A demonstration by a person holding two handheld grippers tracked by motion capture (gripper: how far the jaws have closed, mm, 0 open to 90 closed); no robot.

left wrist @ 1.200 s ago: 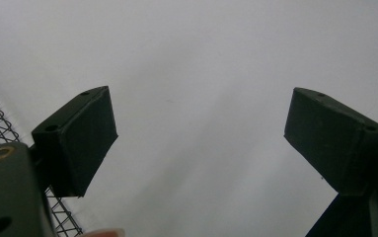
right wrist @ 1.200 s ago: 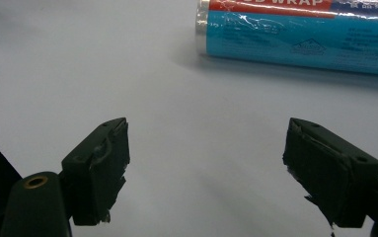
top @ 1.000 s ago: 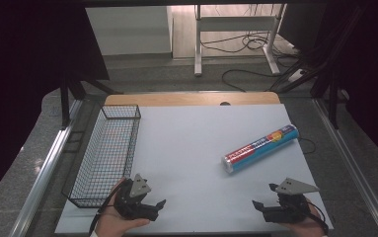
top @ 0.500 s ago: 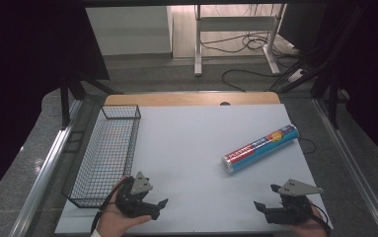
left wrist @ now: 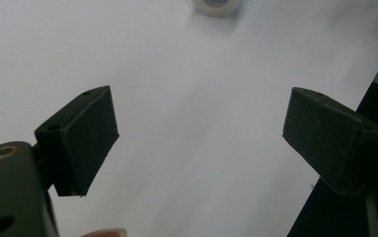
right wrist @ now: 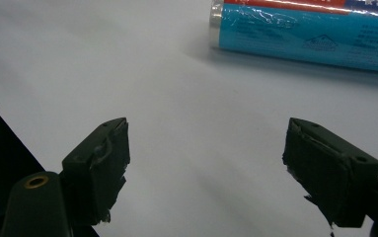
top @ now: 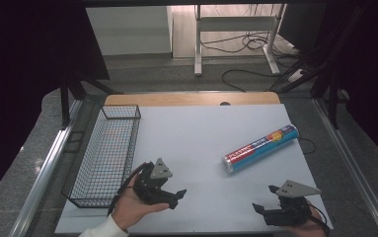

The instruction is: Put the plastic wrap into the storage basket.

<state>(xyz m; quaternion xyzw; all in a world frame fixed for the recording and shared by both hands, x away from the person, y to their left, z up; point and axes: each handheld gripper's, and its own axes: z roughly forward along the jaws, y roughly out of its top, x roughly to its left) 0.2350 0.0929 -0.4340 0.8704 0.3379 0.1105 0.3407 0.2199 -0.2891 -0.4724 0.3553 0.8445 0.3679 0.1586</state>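
Observation:
A long cylindrical roll (top: 260,148) with a blue and red label lies slantwise on the white table sheet (top: 196,143), right of centre. My left gripper (top: 178,197) sits near the front edge beside the basket, held in a hand, jaws open and pointing right. The right gripper (top: 265,198) rests at the front right, jaws open and pointing left, a little short of the roll. In the left gripper view the gripper (left wrist: 199,133) is open over bare sheet, with the roll's end (left wrist: 216,6) far off. In the right gripper view the open gripper (right wrist: 206,153) faces the roll (right wrist: 305,29).
A black wire basket (top: 102,153) stands along the left side of the sheet, with nothing in it. A wooden table edge (top: 191,98) runs along the back. Metal rails flank the table; cables and a desk frame lie on the floor beyond.
The left gripper has shifted slightly right and away from the front edge. The right gripper has hardly moved. The roll and the basket stay put.

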